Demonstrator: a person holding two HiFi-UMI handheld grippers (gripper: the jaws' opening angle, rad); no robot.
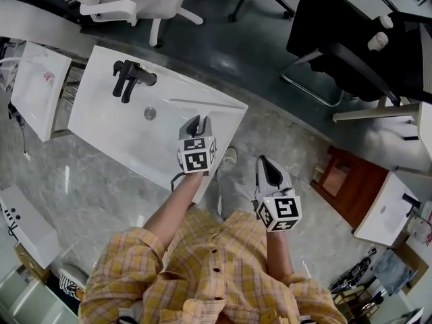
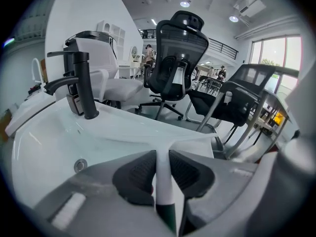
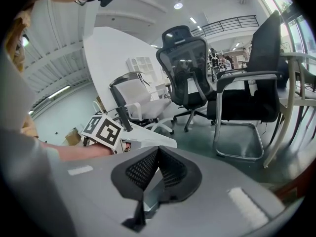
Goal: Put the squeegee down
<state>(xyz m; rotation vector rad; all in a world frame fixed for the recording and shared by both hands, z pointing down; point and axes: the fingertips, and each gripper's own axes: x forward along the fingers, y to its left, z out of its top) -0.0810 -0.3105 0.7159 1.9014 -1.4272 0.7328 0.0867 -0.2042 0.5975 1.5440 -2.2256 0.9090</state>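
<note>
A squeegee with a white handle (image 2: 161, 181) is clamped between the black pads of my left gripper (image 2: 160, 169). Its thin blade (image 2: 195, 141) reaches out over the right end of the white sink (image 2: 44, 147). From the head view, the left gripper (image 1: 196, 124) hovers over that sink's (image 1: 101, 63) right half, the squeegee blade (image 1: 206, 104) lying across the basin near the far rim. My right gripper (image 1: 271, 169) hangs beside the sink over the floor, with its jaws shut (image 3: 158, 151) and nothing between them.
A black faucet (image 1: 132, 78) and a drain (image 1: 150, 113) sit in the sink. A second white basin (image 1: 39, 90) stands to the left, another (image 1: 388, 208) at the right. Black office chairs (image 1: 351, 42) and a white chair (image 1: 135, 2) stand beyond. A reddish wooden box (image 1: 344, 177) rests on the floor.
</note>
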